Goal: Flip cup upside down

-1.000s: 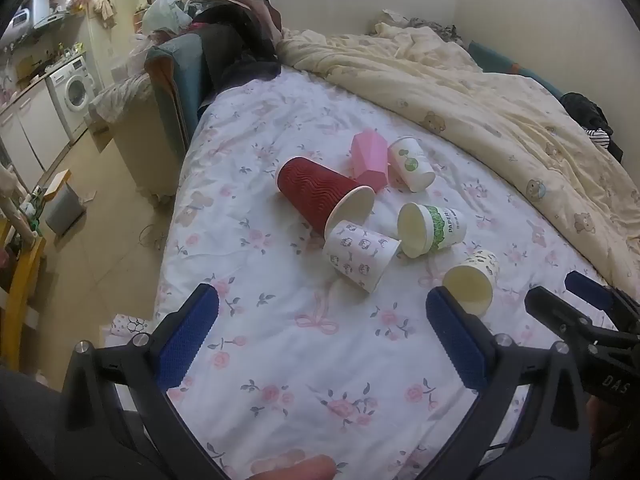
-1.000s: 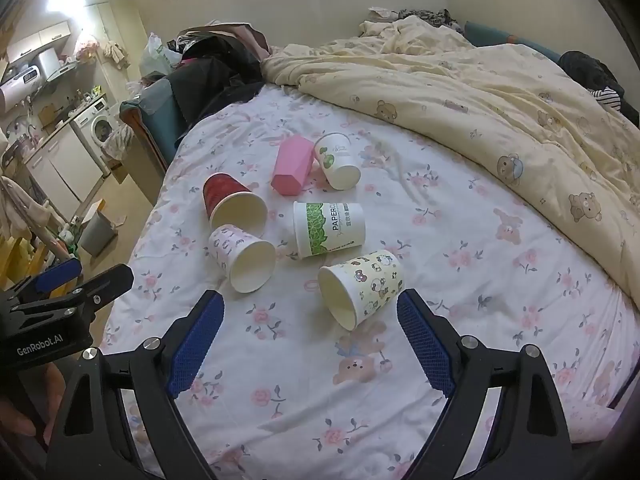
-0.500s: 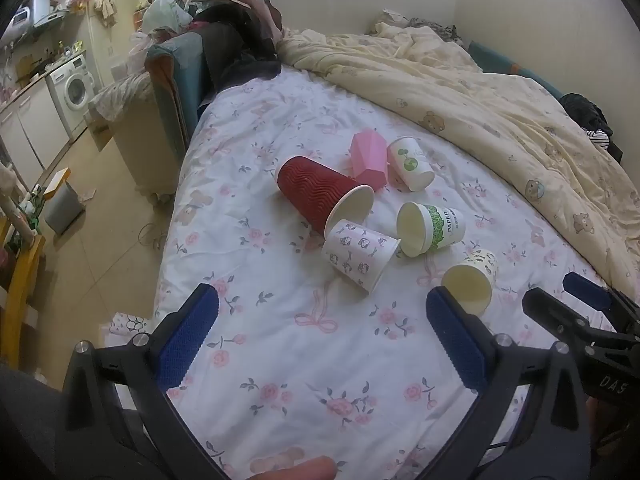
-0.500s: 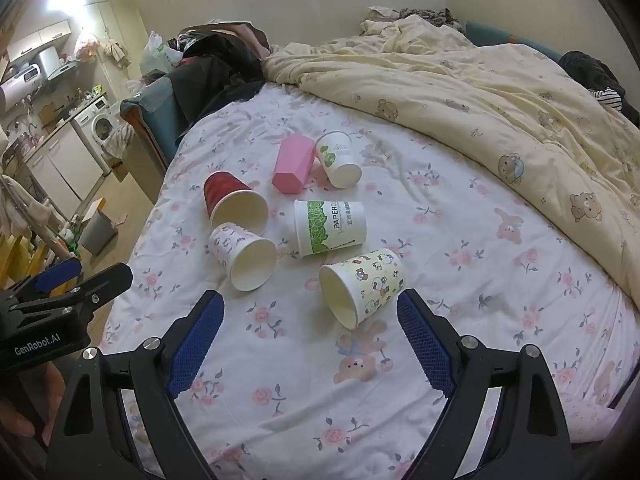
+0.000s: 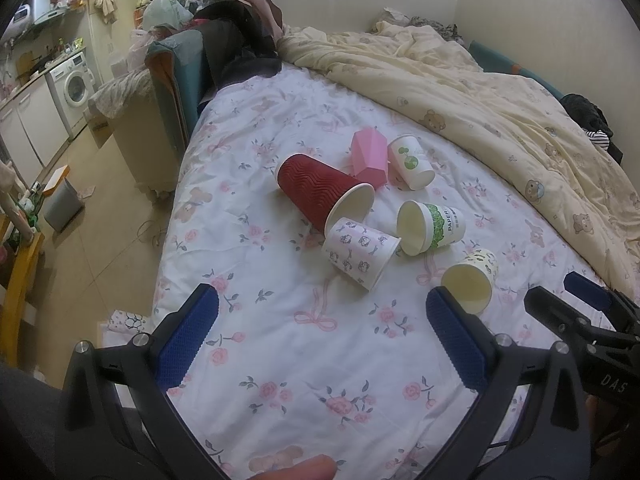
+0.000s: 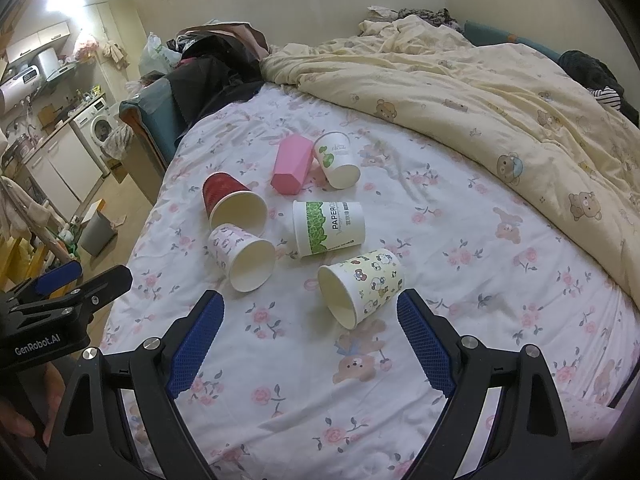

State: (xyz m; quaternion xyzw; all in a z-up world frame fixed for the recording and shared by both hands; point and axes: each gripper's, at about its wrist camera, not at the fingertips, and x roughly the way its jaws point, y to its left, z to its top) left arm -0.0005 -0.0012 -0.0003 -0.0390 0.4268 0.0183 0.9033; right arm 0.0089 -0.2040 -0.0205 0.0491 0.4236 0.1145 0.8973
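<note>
Several cups lie on their sides on the floral bed sheet (image 5: pixel 280 340): a red ribbed cup (image 5: pixel 320 194), a white cup with small prints (image 5: pixel 360 252), a green-banded "PAPER" cup (image 5: pixel 432 226), a yellow cartoon cup (image 5: pixel 472 280), a pink faceted cup (image 5: pixel 370 156) and a white cup with a green logo (image 5: pixel 412 162). My left gripper (image 5: pixel 320 332) is open and empty, short of the cups. My right gripper (image 6: pixel 310 334) is open and empty, with the yellow cartoon cup (image 6: pixel 362 286) just beyond its fingertips. The red cup (image 6: pixel 232 206) and printed cup (image 6: pixel 244 256) lie to its left.
A cream bear-print duvet (image 6: pixel 500 112) is bunched over the bed's right side. Dark clothes (image 5: pixel 236 44) are piled at the head end. The bed's left edge drops to the floor, where a grey bin (image 5: pixel 62 204) and a washing machine (image 5: pixel 74 84) stand.
Both grippers have edged very slightly; the cups have not moved. Both stay open.
</note>
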